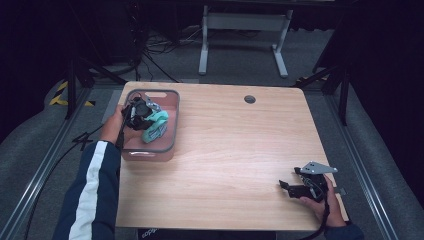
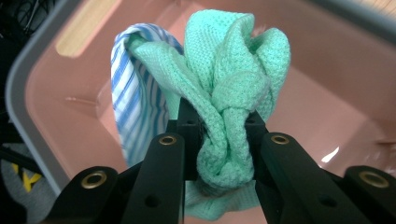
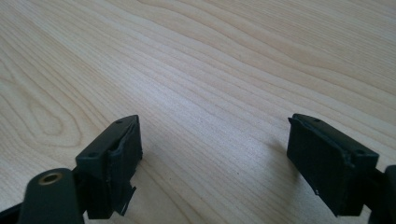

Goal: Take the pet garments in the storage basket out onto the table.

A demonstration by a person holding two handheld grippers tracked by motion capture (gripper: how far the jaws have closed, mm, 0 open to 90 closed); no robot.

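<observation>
The left gripper (image 1: 141, 116) sat over the pink bin (image 1: 170, 127) at about 10 o'clock on the wooden table (image 1: 235, 150). Its jaws pinched a bunched mint-green waffle cloth (image 2: 233, 88), held above the bin's floor. A blue-and-white striped cloth (image 2: 128, 107) was gathered against the green one at its 9 o'clock side; whether the jaws also gripped it could not be told. The bin had a grey rim (image 2: 28, 70). The right gripper (image 1: 289, 186) rested low at about 4 o'clock, well apart from the bin, jaws spread wide over bare wood, holding nothing.
</observation>
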